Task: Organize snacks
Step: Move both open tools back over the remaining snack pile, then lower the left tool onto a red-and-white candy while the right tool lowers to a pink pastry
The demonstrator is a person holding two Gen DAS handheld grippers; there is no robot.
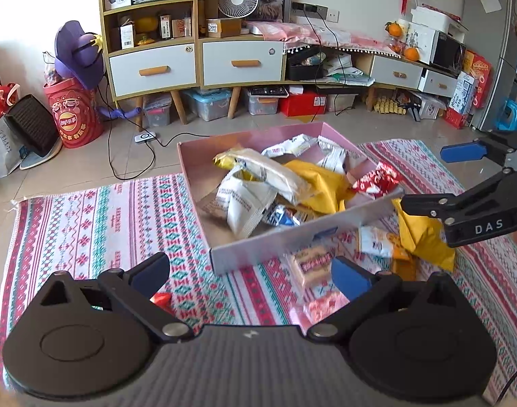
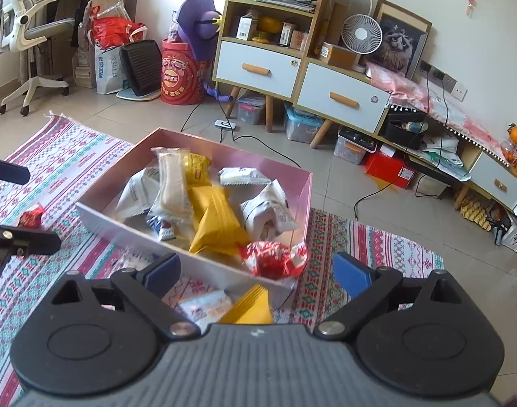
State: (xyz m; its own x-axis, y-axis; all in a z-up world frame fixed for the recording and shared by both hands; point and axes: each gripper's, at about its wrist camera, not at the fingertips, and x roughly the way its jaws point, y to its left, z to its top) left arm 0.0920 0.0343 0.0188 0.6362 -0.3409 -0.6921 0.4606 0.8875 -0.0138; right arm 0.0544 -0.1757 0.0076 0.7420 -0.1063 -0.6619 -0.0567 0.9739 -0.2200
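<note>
My right claw (image 1: 428, 176) shows "DAS" in white on its arm in the left wrist view; the red drum (image 1: 73, 115) by the far cabinet carries a Lay's-style logo, its other characters too small for me to read. Both claws stand wide open with nothing between the pads, the left claw (image 1: 251, 271) near the pink box (image 1: 258, 254). The box sits on a patterned rug (image 1: 106, 220) on the tiled floor, filled with snack packets (image 2: 217, 217), a red wrapped sweet (image 2: 275, 259) at its near edge. Only the right wrist view shows the office chair (image 2: 24, 30); only the left shows the fridge (image 1: 496, 51) and a loose yellow packet (image 1: 424, 237) outside the box.
</note>
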